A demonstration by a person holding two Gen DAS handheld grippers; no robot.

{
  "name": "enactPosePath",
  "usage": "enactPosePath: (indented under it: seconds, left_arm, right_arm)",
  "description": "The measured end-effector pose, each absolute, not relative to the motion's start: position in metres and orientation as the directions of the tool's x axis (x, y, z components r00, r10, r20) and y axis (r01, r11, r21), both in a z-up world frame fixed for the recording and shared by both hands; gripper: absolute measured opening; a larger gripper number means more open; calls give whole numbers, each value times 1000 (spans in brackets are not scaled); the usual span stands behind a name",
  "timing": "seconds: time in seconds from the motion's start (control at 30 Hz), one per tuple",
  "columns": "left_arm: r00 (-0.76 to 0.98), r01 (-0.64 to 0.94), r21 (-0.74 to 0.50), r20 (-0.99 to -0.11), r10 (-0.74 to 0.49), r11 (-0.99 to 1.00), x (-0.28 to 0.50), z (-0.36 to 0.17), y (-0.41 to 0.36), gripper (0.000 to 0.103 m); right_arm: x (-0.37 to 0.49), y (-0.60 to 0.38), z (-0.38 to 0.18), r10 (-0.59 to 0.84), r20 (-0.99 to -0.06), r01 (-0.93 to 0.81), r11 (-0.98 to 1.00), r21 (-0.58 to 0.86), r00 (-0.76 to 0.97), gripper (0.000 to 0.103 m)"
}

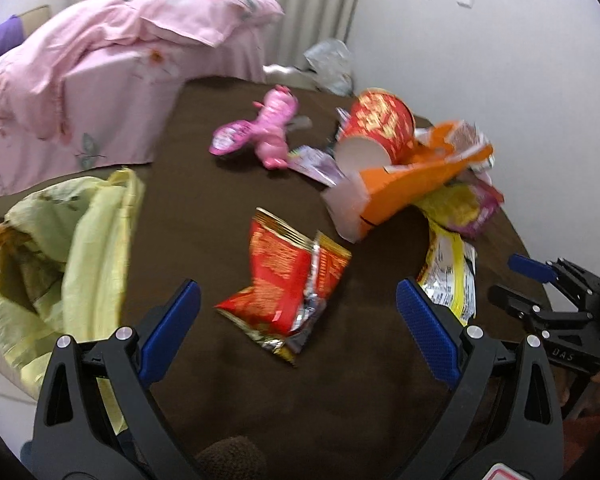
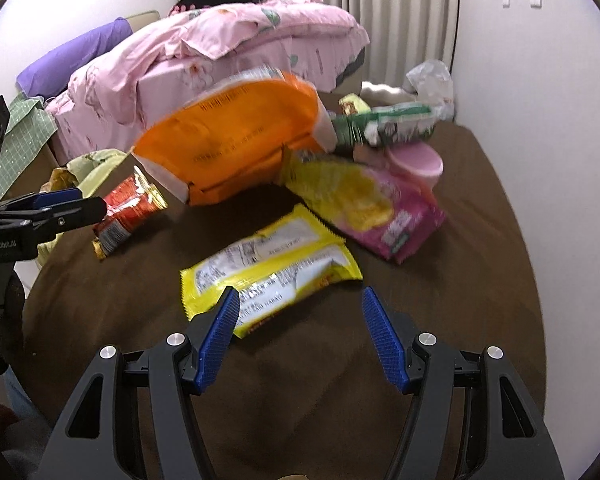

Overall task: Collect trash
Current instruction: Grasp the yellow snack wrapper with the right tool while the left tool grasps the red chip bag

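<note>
**Both grippers spread above the littered brown table**

I see the brown table [image 2: 460, 340] filling both views. At the left edge of my left view slumps the yellow-green bag [image 1: 80, 240], mouth open. The orange packet [image 2: 236, 140] stands at centre of my right view, over a yellow-pink packet [image 2: 376, 208]. My left gripper [image 1: 298, 308] is spread wide with nothing in it, the red wrapper [image 1: 292, 280] lying between its fingers. My right gripper [image 2: 296, 312], likewise spread and holding nothing, hovers at the yellow wrapper [image 2: 268, 268]
</note>
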State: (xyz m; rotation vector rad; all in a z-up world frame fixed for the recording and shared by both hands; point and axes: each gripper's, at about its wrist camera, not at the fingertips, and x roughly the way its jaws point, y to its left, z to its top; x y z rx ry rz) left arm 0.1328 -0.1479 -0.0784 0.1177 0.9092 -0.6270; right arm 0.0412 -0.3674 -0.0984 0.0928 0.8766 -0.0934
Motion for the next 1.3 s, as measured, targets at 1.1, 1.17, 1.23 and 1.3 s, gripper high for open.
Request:
enactPosePath:
  seconds: [1.1, 1.17, 1.23, 1.3]
  left_arm:
    - [403, 590, -108, -820, -407, 800, 141, -99, -157, 67]
    - [408, 591, -96, -821, -399, 801, 140, -99, -161, 60]
    - [406, 577, -113, -820, -404, 809, 139, -99, -160, 57]
    - [404, 564, -129, -819, -408, 816, 136, -98, -155, 51]
  right_arm:
    - [58, -391, -123, 30, -833, 174, 973, 150, 552, 61]
    - [54, -402, -122, 93, -818, 190, 952, 240, 568, 61]
    - [56, -406, -121, 128, -801, 202, 933, 297, 586, 61]
    - [61, -407, -121, 150, -789, 217, 916, 338, 596, 61]
